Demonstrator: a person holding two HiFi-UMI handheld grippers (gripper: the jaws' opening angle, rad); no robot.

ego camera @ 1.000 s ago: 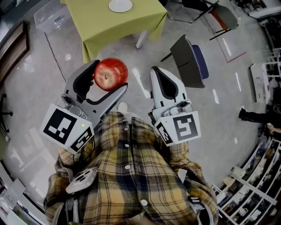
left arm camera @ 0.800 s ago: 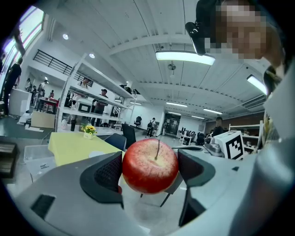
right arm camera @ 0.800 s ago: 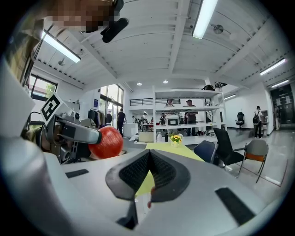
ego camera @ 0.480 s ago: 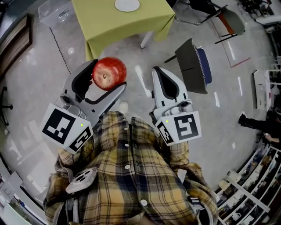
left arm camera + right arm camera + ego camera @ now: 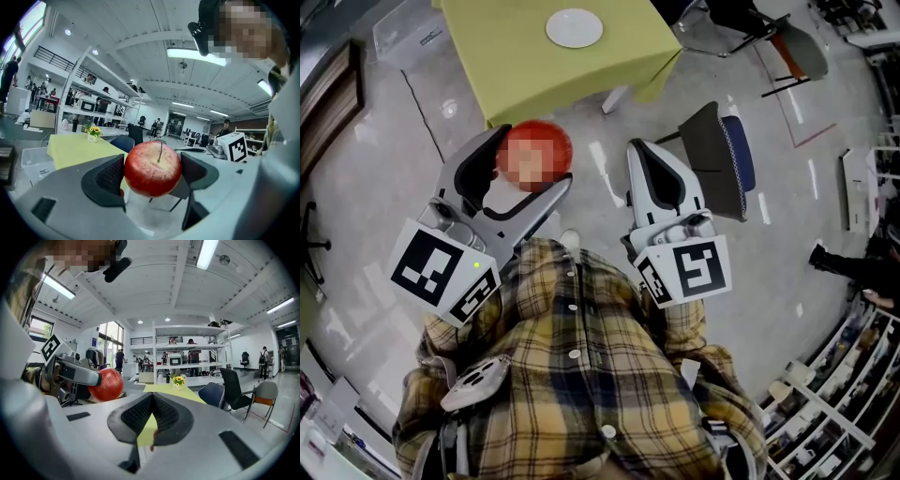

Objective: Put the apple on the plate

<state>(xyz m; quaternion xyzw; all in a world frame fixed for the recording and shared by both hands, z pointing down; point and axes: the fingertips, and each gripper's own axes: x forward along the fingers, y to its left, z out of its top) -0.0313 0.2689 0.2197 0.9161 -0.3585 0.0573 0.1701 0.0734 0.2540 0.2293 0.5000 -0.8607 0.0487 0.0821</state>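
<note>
A red apple point(image 5: 153, 168) sits between the jaws of my left gripper point(image 5: 151, 172), which is shut on it, stem up. In the head view the apple point(image 5: 536, 154) is held out in front of my chest, above the floor, by the left gripper point(image 5: 521, 167). A white plate point(image 5: 575, 27) lies on the yellow-green table point(image 5: 516, 56) ahead. My right gripper point(image 5: 654, 178) is shut with nothing in it, its pads point(image 5: 166, 416) touching. From the right gripper view the apple point(image 5: 107, 384) shows to the left, and the table point(image 5: 176, 393) lies ahead.
A dark chair with a blue seat point(image 5: 724, 159) stands right of the table. A clear plastic bin point(image 5: 401, 30) sits left of the table on the floor. A small pot of yellow flowers point(image 5: 94, 133) is on the table. Shelving point(image 5: 825, 403) runs along the right.
The table and plate have shifted lower and nearer in the head view, as I come closer. The apple stays held in the left gripper; both grippers keep their pose.
</note>
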